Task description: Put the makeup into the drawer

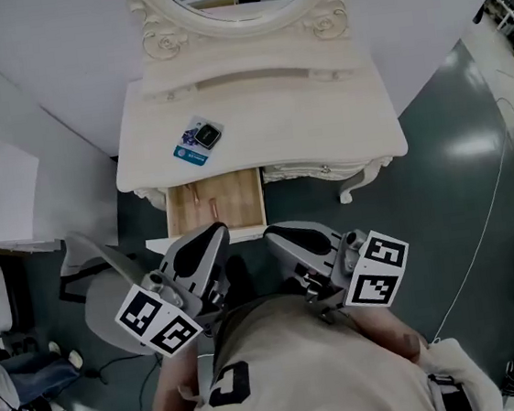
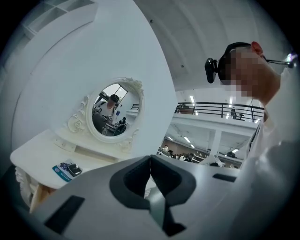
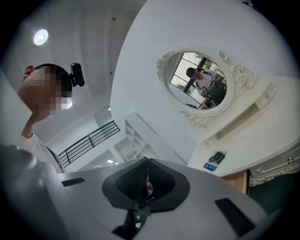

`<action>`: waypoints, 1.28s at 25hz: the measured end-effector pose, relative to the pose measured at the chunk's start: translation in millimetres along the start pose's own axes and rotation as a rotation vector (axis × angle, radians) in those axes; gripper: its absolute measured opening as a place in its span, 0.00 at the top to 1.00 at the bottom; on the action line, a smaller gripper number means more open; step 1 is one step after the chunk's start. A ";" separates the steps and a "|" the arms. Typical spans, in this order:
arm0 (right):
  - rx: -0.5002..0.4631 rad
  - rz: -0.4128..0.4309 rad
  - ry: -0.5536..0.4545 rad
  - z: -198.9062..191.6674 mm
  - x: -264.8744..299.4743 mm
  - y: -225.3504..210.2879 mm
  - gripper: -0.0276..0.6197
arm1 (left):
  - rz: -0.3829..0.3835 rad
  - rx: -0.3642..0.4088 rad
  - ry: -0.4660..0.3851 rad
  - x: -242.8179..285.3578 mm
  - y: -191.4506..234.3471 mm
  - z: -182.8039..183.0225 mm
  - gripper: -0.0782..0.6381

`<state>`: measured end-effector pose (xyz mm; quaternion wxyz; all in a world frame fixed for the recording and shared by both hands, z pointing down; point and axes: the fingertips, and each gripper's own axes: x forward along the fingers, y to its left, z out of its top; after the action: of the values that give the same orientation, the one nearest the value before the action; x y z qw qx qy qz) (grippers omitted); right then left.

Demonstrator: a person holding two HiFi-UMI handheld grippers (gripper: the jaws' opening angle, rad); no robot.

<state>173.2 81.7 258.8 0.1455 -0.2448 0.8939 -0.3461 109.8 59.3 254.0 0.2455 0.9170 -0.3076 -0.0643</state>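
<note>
Fingers [image 2: 133, 180] together on left gripper [image 1: 212, 234], right gripper [image 1: 274, 235]; makeup [image 1: 199, 139] on vanity [image 1: 321, 119] above open drawer [image 1: 238, 202].

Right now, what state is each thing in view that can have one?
left drawer: pulled open.
right drawer: closed.
makeup compact: lying on the tabletop, not in a drawer.
left hand-held gripper: shut, nothing between the jaws.
right hand-held gripper: shut; pinkish speck at the gap, unclear what.

Head camera above, gripper cameras low
The head view looks steeply down on the dressing table [image 1: 303, 121]; both gripper views face it level, nearby, all sharing makeup [image 1: 199, 139] and mirror [image 3: 199, 86]
</note>
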 end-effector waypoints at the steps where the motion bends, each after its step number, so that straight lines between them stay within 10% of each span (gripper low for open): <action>1: -0.006 -0.005 0.014 -0.7 12.4 0.7 0.91 | -0.004 -0.013 -0.011 -4.3 9.7 5.8 0.81; 18: -0.057 -0.150 0.176 -36.0 167.3 -27.1 0.91 | -0.044 -0.163 -0.044 -65.5 153.8 49.7 0.81; 29: -0.152 -0.354 0.234 -22.7 187.3 -135.4 0.90 | -0.040 -0.168 -0.012 -50.4 179.3 50.4 0.81; 32: -0.172 -0.371 0.281 -21.7 193.1 -172.4 0.57 | -0.013 -0.167 -0.014 -38.5 179.5 51.0 0.81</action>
<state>60.2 -120.9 375.9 -0.0679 -0.3657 0.8713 -0.3203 -30.4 -62.6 296.2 0.3185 0.8949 -0.2970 -0.0976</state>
